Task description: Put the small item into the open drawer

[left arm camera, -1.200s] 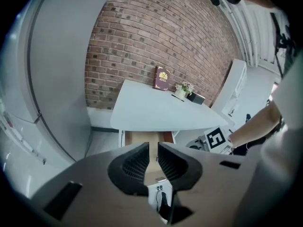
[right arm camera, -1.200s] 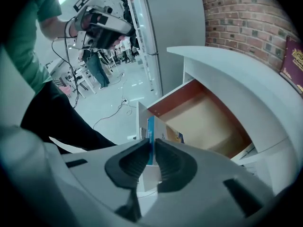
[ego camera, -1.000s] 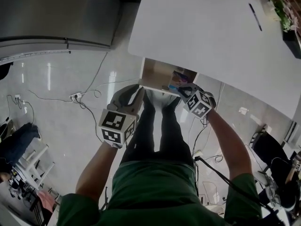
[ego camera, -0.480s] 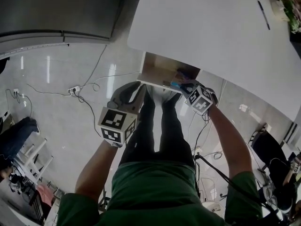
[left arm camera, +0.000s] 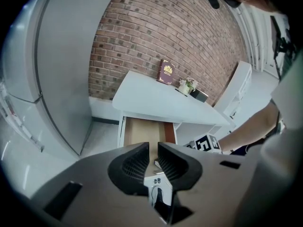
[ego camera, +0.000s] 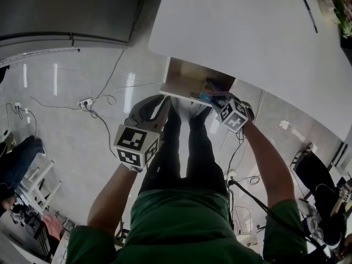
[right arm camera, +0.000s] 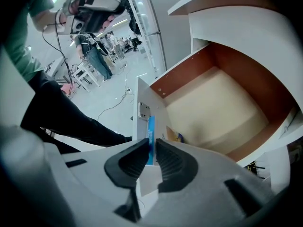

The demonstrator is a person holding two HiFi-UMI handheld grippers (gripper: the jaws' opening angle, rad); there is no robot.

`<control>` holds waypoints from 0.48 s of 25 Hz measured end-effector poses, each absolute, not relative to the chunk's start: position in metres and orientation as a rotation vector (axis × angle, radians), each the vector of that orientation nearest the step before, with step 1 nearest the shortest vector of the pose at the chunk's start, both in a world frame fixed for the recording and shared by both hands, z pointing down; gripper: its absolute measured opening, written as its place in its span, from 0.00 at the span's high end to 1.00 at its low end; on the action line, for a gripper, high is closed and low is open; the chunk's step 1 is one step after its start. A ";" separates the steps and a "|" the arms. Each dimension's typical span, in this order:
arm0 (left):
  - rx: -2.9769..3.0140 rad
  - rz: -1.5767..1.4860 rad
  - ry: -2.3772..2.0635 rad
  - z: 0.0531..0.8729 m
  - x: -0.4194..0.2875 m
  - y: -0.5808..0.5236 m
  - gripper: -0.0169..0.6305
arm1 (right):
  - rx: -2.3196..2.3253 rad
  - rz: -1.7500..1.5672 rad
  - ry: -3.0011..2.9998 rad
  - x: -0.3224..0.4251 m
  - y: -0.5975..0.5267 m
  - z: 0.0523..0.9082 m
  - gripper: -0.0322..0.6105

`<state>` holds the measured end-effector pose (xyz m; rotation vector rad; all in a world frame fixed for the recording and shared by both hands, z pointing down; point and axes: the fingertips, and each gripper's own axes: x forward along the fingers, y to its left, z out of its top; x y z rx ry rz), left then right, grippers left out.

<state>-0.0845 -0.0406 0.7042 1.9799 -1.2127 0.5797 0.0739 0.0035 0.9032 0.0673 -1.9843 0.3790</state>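
The right claw [right arm camera: 151,144] had dipped lower over the drawer [right arm camera: 215,105] since a second earlier, and its jaws had just been easing apart. The card [right arm camera: 150,129], blue and on edge, stood between them. It lay against one pad with a sliver of gap at the other, and its far end poked past the tips, beside the drawer's front panel. The left claw [left arm camera: 153,148] hung short of the drawer, jaws narrowly apart with nothing between them.
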 end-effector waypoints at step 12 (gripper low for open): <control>1.995 0.571 -1.221 0.697 -0.084 -0.041 0.89 | 0.136 0.384 -2.020 0.072 -0.001 0.891 0.80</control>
